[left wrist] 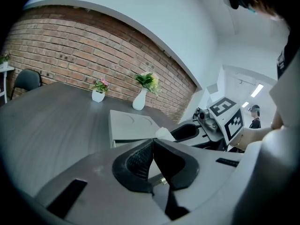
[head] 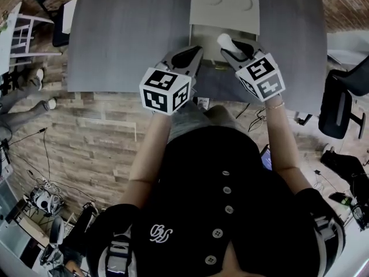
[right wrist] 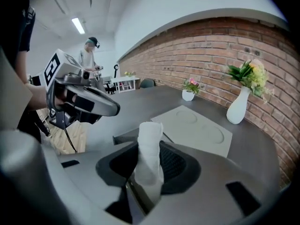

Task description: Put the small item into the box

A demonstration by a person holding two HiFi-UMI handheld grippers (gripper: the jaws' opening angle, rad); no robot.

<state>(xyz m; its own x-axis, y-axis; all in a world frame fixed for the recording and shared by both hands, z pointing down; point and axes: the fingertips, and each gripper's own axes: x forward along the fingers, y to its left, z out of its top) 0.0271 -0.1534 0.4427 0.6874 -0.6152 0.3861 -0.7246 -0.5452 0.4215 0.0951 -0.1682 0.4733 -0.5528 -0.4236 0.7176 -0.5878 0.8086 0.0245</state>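
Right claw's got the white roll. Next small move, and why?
Probably ease the right claw forward and down toward the grey box: it is shut on the white roll, held upright, with the box right ahead, while the left claw is shut and empty. The opening isn't clearly visible.

White roll (right wrist: 149, 146), grey box (head: 225, 15), grey table (head: 127, 33)

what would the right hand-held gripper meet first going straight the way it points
Most likely the grey box just ahead. The white roll sticking out of the right hand-held gripper would reach it first, though depth is unclear.
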